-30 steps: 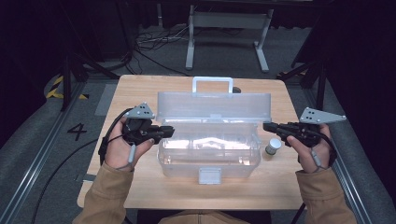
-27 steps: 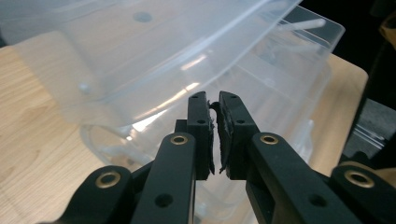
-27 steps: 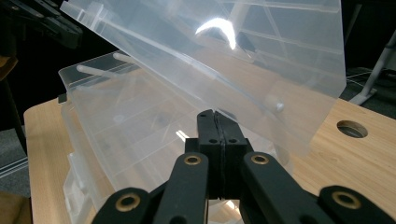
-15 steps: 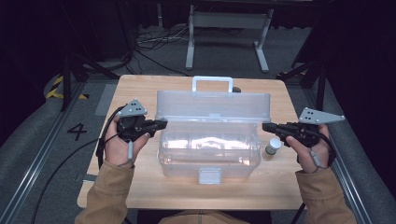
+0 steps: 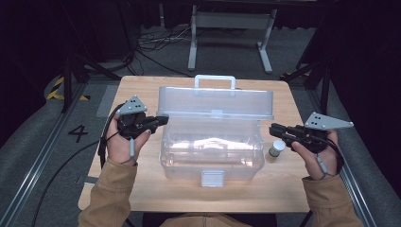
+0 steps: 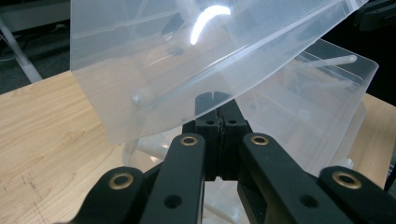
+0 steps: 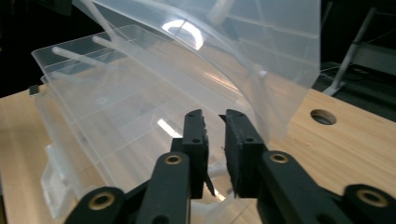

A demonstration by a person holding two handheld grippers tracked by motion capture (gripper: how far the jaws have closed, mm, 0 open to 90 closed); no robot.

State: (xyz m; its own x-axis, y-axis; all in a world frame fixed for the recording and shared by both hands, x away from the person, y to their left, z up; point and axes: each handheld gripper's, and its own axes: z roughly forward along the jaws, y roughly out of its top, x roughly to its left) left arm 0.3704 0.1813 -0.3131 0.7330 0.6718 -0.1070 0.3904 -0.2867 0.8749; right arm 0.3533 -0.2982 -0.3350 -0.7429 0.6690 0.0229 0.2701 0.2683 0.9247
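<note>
on the light wooden worktop (image 5: 142, 189) sits a clear plastic storage box (image 5: 213, 146) with its hinged lid (image 5: 215, 101) raised partway. left gripper (image 5: 158, 120) just beside box's left end, fingers (image 6: 219, 114) pressed together. right gripper (image 5: 274, 128) at box's right end, fingers (image 7: 194, 130) slightly spread, holding nothing. small grey-capped vial (image 5: 276, 148) stands near right gripper.

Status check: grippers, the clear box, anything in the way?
Left gripper shut at the box's left end, holding nothing. Right gripper slightly open, empty. Clear plastic box on the table, lid raised. Small capped vial beside the box, under the right gripper.
</note>
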